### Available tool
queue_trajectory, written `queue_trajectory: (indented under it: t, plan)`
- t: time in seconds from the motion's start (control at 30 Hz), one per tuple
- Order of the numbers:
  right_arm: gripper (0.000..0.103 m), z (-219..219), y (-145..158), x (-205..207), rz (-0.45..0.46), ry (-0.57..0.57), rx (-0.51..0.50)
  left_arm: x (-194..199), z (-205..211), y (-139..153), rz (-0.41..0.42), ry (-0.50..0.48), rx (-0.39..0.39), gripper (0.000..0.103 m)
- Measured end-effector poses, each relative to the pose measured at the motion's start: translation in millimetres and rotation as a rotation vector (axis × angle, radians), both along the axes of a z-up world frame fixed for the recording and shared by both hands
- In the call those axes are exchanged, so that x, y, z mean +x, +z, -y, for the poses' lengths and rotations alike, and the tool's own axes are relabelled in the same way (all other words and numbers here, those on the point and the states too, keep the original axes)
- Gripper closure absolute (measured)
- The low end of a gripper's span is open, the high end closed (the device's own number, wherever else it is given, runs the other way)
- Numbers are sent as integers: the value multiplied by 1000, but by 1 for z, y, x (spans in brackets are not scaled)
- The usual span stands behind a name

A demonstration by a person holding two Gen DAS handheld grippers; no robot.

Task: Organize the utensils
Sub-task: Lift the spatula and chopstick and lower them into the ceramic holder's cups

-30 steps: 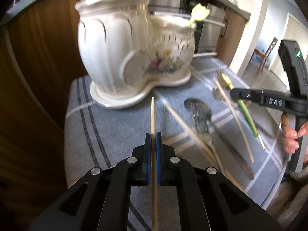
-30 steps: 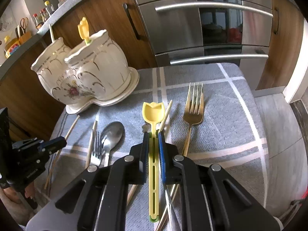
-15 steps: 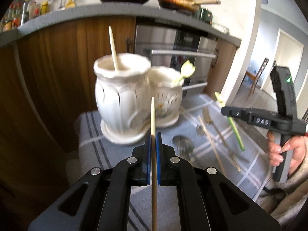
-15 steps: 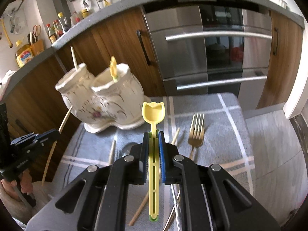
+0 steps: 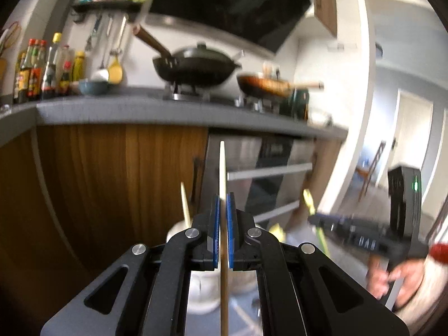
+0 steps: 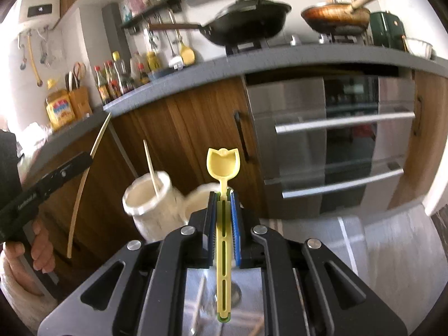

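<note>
- The left gripper (image 5: 221, 231) is clamped on a wooden chopstick (image 5: 222, 173), whose tip stands up past the blue pads (image 5: 216, 224) and whose lower end runs off the bottom of the left wrist view.
- From the right wrist view the same chopstick (image 6: 84, 184) crosses the tip of the left gripper (image 6: 84, 158) as a long, slightly bowed line, both of its ends free of everything around it.
- The right gripper (image 6: 224, 215) is pressed tight on a yellow tulip-shaped spoon (image 6: 223, 165); the scoop sticks out ahead of the pads, and the slotted handle ends in a green cap low in the picture.
- In the left wrist view that spoon (image 5: 308, 200) is only a yellow-green smear at the blurred nose of the right gripper (image 5: 316, 219).
- The white ceramic holder (image 6: 149, 204) sits below and ahead of both grippers; its left cup holds another chopstick (image 6: 151, 165), leaning. Its right cup is mostly hidden behind the right gripper.
- In the left wrist view the holder (image 5: 177, 228) is almost wholly covered by the gripper body.
- Writing: "DAS" shows faintly on the right gripper's side, softened by blur; the lettering along the left gripper's side cannot be read. The bottles (image 6: 112, 84) on the counter (image 6: 252, 58) carry labels too small to read.
- A hand (image 6: 39, 246) grips the left tool's handle; another hand (image 5: 403, 277) is blurred.
- The grey checked cloth (image 6: 392, 240) is seen only in strips between the gripper arms, with vague utensil shapes on it.
</note>
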State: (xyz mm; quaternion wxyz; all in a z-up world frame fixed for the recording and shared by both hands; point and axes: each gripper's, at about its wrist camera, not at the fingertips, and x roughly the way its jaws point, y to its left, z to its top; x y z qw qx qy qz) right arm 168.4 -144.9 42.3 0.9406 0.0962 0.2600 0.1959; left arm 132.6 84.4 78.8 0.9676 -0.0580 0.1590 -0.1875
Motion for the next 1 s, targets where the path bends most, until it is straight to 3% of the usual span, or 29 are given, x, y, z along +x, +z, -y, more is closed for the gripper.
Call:
queue_trajectory:
  t: [0.3, 0.63, 1.0]
  plan:
    - [93, -16, 13, 43, 63, -24, 71, 46, 10, 16, 112, 42, -36, 98]
    - [93, -35, -15, 76, 64, -37, 118, 82, 18, -12, 124, 75, -21, 98]
    - [93, -45, -36, 80, 90, -38, 90, 86, 19, -32, 123, 88, 3, 98]
